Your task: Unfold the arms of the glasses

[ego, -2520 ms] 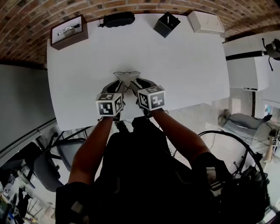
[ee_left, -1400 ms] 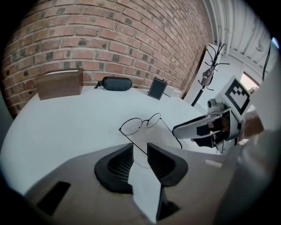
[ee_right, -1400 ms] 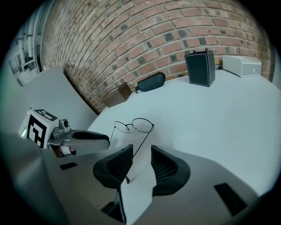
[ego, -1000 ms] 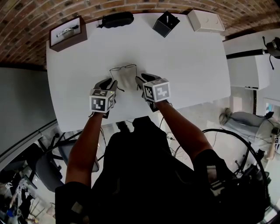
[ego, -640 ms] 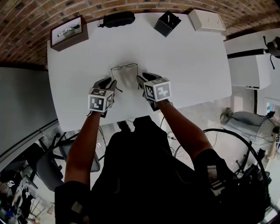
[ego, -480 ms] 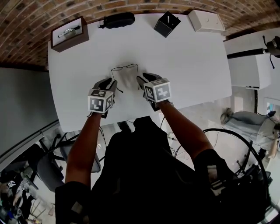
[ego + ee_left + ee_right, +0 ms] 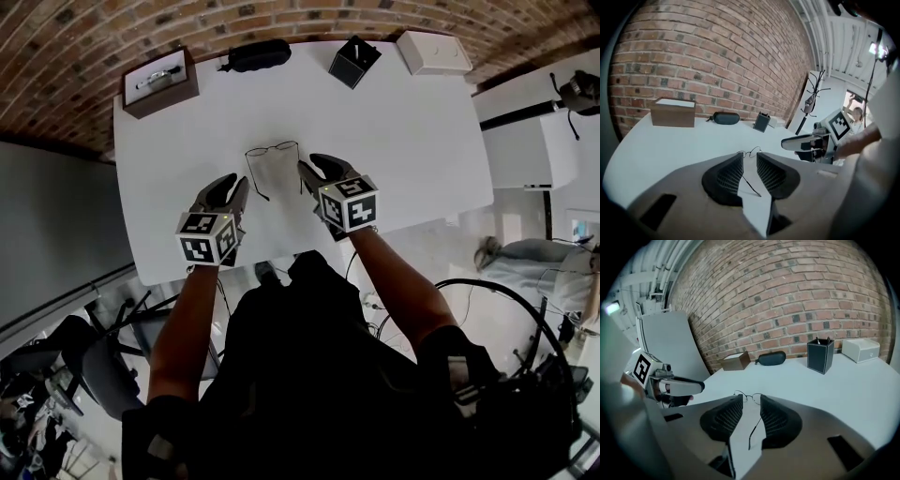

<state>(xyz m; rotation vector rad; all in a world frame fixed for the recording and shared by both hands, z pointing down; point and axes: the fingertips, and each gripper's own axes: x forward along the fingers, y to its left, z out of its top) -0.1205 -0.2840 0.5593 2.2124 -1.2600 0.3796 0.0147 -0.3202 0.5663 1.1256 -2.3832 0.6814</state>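
Note:
The thin wire-framed glasses [image 7: 273, 150] lie on the white table [image 7: 412, 141] with both arms spread back toward me. My left gripper [image 7: 230, 187] hovers open just left of the left arm's end. My right gripper [image 7: 317, 167] hovers open by the right arm's end; its jaws have just been opening and the pads press on nothing. In the left gripper view the glasses [image 7: 749, 153] show past the left gripper [image 7: 749, 159], one arm running through the gap on the table below. The right gripper view shows the same: glasses [image 7: 746, 397] beyond the right gripper [image 7: 751, 401].
Along the table's far edge stand a brown box [image 7: 159, 82], a black glasses case [image 7: 258, 54], a black pen holder [image 7: 354, 61] and a white box [image 7: 433, 52]. A brick wall rises behind them. Office chairs stand off the near left corner.
Both grippers have risen off the table and come away from the ends of the glasses' arms; the left has drawn back toward me. The glasses stay put, arms unfolded.

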